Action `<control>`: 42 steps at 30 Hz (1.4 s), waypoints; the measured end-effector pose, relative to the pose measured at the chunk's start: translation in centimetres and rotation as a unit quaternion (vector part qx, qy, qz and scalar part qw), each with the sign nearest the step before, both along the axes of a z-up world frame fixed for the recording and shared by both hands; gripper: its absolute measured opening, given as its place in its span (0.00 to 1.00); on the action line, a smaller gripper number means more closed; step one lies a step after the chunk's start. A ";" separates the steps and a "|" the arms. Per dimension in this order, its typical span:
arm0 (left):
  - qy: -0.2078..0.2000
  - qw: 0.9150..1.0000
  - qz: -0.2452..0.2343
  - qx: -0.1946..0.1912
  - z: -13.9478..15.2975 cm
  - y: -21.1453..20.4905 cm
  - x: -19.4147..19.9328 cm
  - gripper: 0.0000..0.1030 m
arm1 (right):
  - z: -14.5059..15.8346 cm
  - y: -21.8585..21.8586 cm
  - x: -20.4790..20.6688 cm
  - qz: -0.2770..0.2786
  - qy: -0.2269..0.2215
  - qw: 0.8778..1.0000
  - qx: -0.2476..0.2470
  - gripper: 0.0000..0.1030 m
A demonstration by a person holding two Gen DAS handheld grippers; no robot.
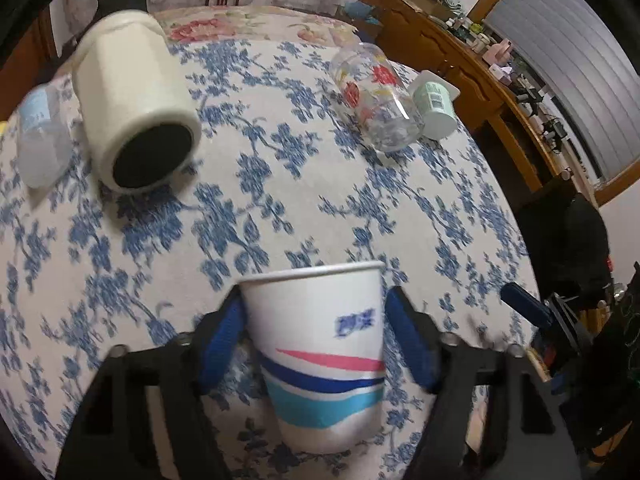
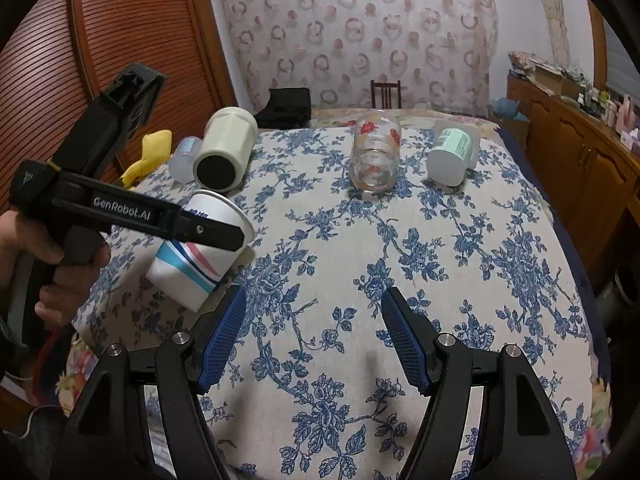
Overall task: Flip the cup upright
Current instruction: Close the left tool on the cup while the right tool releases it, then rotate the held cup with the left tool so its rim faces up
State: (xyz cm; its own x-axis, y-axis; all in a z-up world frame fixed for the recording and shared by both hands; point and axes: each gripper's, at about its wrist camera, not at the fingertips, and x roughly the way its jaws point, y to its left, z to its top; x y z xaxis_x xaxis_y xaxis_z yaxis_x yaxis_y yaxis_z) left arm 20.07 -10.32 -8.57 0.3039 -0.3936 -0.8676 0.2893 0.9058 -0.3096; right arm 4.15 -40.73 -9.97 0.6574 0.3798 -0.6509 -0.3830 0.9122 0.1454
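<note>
A white paper cup (image 1: 324, 356) with pink, blue and teal stripes stands between the blue pads of my left gripper (image 1: 316, 332). The pads sit close to its sides; the right pad shows a small gap, so I cannot tell if it is gripped. In the right wrist view the same cup (image 2: 196, 264) is tilted, rim up and away, above the blue-flowered cloth (image 2: 400, 264), with the left gripper's finger (image 2: 208, 232) across it. My right gripper (image 2: 314, 336) is open and empty over the cloth.
A cream mug (image 2: 226, 148), a flowered glass (image 2: 374, 152), a pale green cup (image 2: 450, 156) and a small clear cup (image 2: 184, 158) lie on their sides at the back. A yellow cloth (image 2: 150, 152) lies at the left. A wooden sideboard (image 2: 580, 152) stands to the right.
</note>
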 end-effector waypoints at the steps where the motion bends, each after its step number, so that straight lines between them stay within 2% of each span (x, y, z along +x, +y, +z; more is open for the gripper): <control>1: -0.008 1.000 0.001 0.003 0.2 0.1 0.2 0.63 | 0.0 -0.1 0.1 -0.001 0.001 1.000 0.001 0.70; 9: -0.074 0.997 0.000 0.017 1.8 0.2 1.3 0.61 | -0.8 -0.2 0.5 -0.005 0.013 1.000 -0.002 0.70; 16: -0.159 0.987 -0.006 0.025 4.4 0.1 1.0 0.61 | -1.3 0.0 0.7 -0.006 0.019 1.000 -0.005 0.70; 21: -0.190 0.981 -0.005 0.024 5.0 0.1 0.6 0.61 | -1.2 0.3 0.7 -0.005 0.018 1.000 -0.008 0.70; 37: -0.225 0.974 0.007 0.004 4.4 0.8 -0.5 0.61 | -1.7 0.1 0.9 -0.011 0.022 1.000 -0.012 0.70; 42: -0.217 0.976 0.006 0.020 3.7 1.0 -1.3 0.61 | -1.7 0.2 0.9 -0.009 0.022 1.000 -0.012 0.70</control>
State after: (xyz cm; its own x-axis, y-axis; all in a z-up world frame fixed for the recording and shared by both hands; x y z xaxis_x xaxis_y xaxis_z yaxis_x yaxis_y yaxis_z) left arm 18.79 -9.29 -4.83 0.6505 -0.3564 -0.6707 0.3742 0.9188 -0.1253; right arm 5.00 -40.54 -11.65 0.6341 0.3513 -0.6888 -0.3594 0.9227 0.1397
